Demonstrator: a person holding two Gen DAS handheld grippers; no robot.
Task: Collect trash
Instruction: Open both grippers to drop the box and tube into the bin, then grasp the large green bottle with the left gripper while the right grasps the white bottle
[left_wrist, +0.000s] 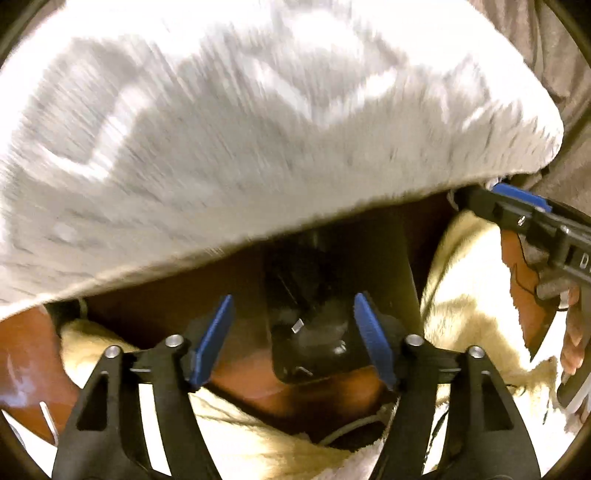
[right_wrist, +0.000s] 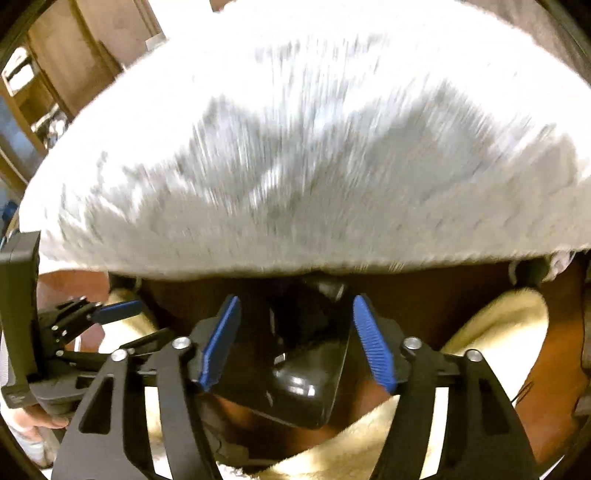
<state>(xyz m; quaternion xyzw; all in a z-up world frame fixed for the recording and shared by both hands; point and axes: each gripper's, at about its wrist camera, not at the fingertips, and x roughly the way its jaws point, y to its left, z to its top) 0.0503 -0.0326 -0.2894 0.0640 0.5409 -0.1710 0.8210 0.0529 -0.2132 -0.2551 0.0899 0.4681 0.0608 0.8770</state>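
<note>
Both grippers, left (left_wrist: 291, 339) and right (right_wrist: 295, 339), spread, empty (lettering unreadable).

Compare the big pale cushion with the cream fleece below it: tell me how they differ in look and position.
The pale cushion is greyish white and fills the upper part of both views; the cream fleece is yellowish and lies lower, beside the glossy black base. The cushion reads as one broad bulging mass, the fleece as separate rumpled patches. Both look soft and fuzzy, though motion blur hides the cushion's detail.

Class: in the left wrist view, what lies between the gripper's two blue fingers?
In the left wrist view, a glossy black object shows between the open left gripper's fingers, below the white cloth.
</note>
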